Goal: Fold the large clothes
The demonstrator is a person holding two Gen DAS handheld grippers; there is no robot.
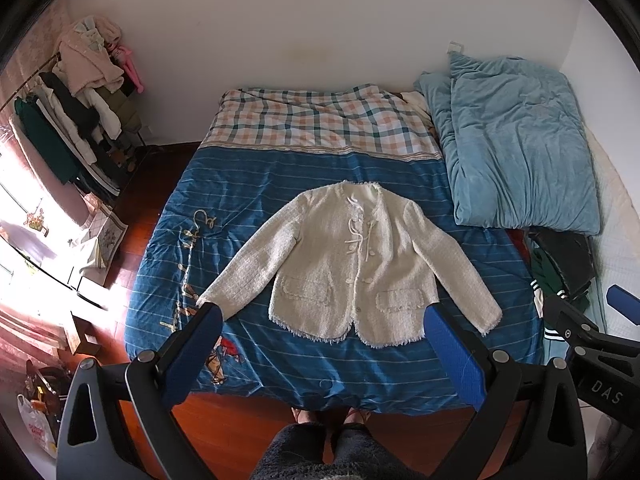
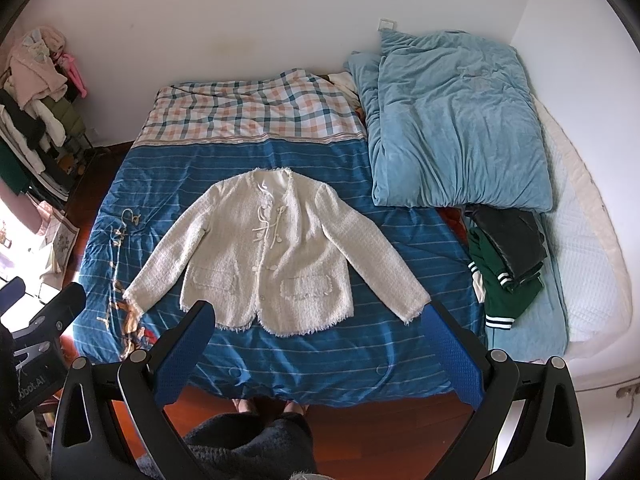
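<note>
A cream tweed jacket (image 1: 352,264) lies flat and face up on the blue striped bedspread (image 1: 248,184), sleeves spread out to both sides, hem toward me. It also shows in the right wrist view (image 2: 272,256). My left gripper (image 1: 320,324) is open and empty, held above the near edge of the bed, its blue pads either side of the jacket's hem. My right gripper (image 2: 316,320) is open and empty, likewise above the near edge. The right gripper's fingertip (image 1: 622,304) shows at the right edge of the left wrist view.
A folded light blue duvet (image 2: 452,120) lies at the back right of the bed. Dark and green folded clothes (image 2: 504,256) sit below it. A checked blanket (image 2: 256,112) covers the head end. A loaded clothes rack (image 1: 72,120) stands left. Wooden floor (image 2: 360,432) lies below me.
</note>
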